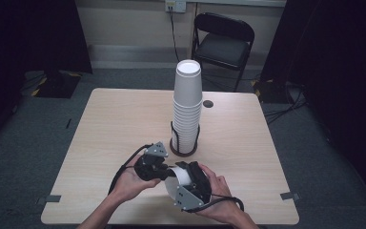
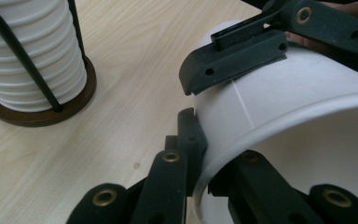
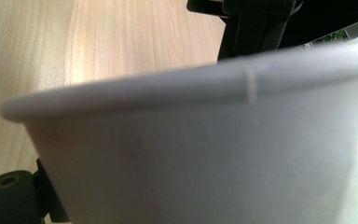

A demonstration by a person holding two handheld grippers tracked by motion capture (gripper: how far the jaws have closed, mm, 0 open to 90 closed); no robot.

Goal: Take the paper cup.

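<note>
Jaws on both grippers are clamping the same white paper cup [image 1: 175,185], which is lying on its side just above the near edge of the pale wooden table [image 1: 114,124]. The left gripper [image 1: 164,172] is pinching the cup's rim wall [image 2: 279,116], one jaw inside and one outside. The right gripper [image 1: 187,183] is squeezing the body. Behind them, a tall stack of white paper cups [image 1: 188,107] is sitting in a black wire holder with a round brown base [image 1: 183,148].
</note>
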